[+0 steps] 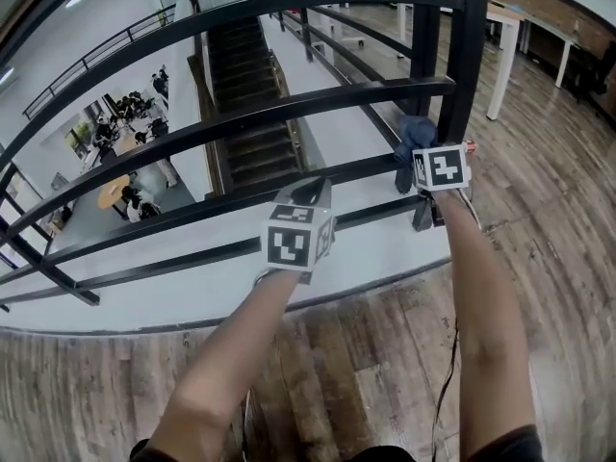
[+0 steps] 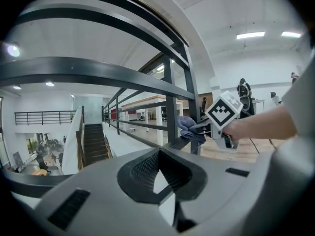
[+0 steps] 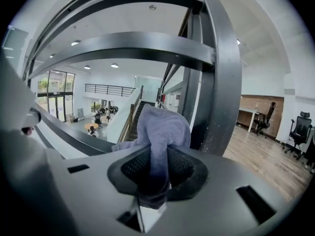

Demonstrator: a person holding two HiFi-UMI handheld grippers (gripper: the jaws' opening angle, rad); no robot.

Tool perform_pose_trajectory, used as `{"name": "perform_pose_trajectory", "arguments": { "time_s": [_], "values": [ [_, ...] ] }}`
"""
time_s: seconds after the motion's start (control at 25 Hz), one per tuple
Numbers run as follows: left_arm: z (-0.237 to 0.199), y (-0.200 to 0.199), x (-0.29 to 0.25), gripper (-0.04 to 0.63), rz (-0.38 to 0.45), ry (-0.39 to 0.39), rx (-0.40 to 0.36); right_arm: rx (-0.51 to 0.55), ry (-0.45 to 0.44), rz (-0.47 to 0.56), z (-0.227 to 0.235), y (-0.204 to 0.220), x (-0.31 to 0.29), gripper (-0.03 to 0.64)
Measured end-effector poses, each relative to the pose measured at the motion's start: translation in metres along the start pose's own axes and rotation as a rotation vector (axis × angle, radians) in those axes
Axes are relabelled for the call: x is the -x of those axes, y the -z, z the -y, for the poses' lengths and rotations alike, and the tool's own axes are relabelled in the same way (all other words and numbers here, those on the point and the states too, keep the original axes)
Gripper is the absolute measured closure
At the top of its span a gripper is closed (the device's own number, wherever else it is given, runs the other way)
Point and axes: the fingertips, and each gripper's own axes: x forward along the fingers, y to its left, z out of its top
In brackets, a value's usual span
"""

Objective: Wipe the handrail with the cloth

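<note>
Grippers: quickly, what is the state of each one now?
Left gripper: shut, nothing between its jaws.
Right gripper: shut on the cloth.

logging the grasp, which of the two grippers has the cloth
The right gripper: its jaws are shut on the blue cloth beside the railing post. The left gripper has its jaws meeting on nothing.

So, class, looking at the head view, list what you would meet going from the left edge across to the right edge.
round table on the floor below → staircase → left gripper → cloth on the railing → white table
</note>
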Motion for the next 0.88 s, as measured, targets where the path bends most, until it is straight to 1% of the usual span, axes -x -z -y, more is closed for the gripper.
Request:
{"name": "perform_pose_trajectory", "arguments": {
  "time_s": [0.04, 0.12, 0.2, 0.32, 0.52, 0.64, 0.76, 0.88],
  "values": [
    [-0.006, 0.001, 0.007, 0.597, 0.001, -0.007, -0.006, 0.013, 0.0, 0.014, -0.008, -0.002, 0.005, 0.537],
    [-0.025, 0.002, 0.024, 0.597, 0.013, -0.031, -0.005, 0.034, -0.026, 0.047, -0.034, -0.007, 0.016, 0.537],
    [-0.049, 0.002, 0.044, 0.597, 0.032, -0.066, 0.023, 0.05, -0.073, 0.084, -0.07, -0.016, 0.028, 0.537],
    [-0.084, 0.009, 0.078, 0.597, 0.048, -0.106, 0.065, 0.05, -0.15, 0.135, -0.133, -0.03, 0.052, 0.537],
    [-0.15, 0.036, 0.146, 0.597, 0.038, -0.183, 0.086, 0.089, -0.269, 0.189, -0.249, -0.051, 0.084, 0.537],
    [-0.201, 0.059, 0.196, 0.597, 0.025, -0.241, 0.1, 0.105, -0.338, 0.204, -0.331, -0.056, 0.102, 0.537],
    [-0.256, 0.084, 0.251, 0.597, 0.02, -0.305, 0.113, 0.14, -0.426, 0.208, -0.431, -0.06, 0.118, 0.537],
    [-0.314, 0.104, 0.306, 0.597, 0.033, -0.37, 0.152, 0.151, -0.532, 0.211, -0.534, -0.075, 0.132, 0.537]
  ]
}}
